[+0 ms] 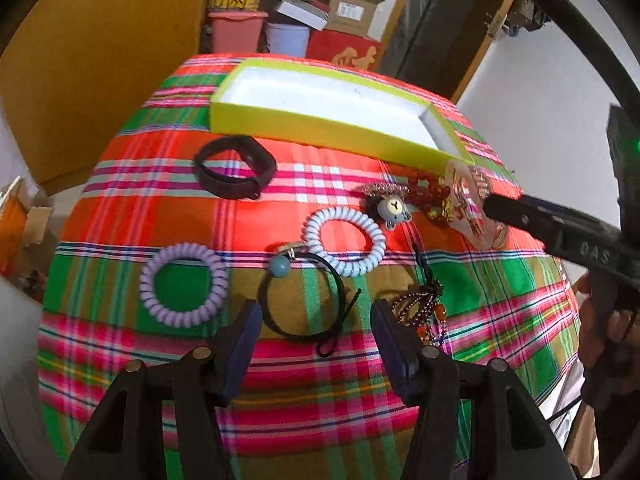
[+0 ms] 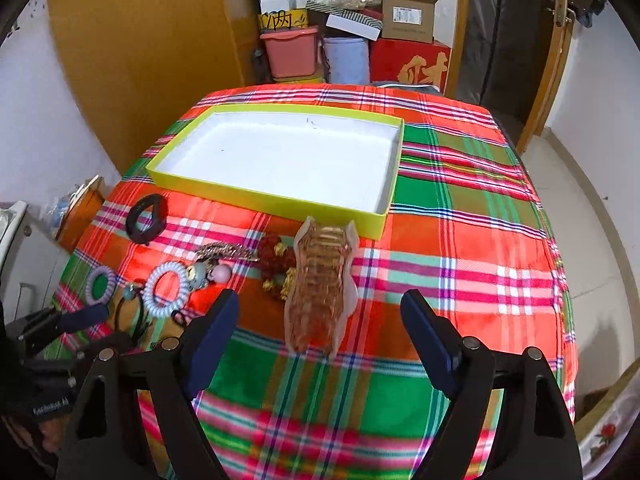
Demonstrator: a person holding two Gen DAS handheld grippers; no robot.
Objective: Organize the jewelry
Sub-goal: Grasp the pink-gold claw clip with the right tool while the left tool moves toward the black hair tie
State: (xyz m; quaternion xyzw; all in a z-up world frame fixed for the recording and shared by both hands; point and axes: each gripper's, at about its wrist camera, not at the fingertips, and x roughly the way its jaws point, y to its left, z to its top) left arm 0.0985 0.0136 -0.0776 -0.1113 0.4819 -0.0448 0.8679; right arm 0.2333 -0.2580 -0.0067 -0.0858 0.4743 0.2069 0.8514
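Between my right gripper (image 2: 320, 312) fingers, jaws spread wide and holding nothing, I'm looking at the amber hair claw (image 2: 320, 280) lying on the plaid cloth (image 2: 460, 240). Its long axis is running straight ahead, parallel to my fingers, toward the yellow tray (image 2: 264, 196), which is sitting empty just beyond. Right is clearly the nearer hand. My left gripper (image 1: 314, 320) is also gaping, empty, hovering over the black hair tie (image 1: 304, 300), claw well off to its right.
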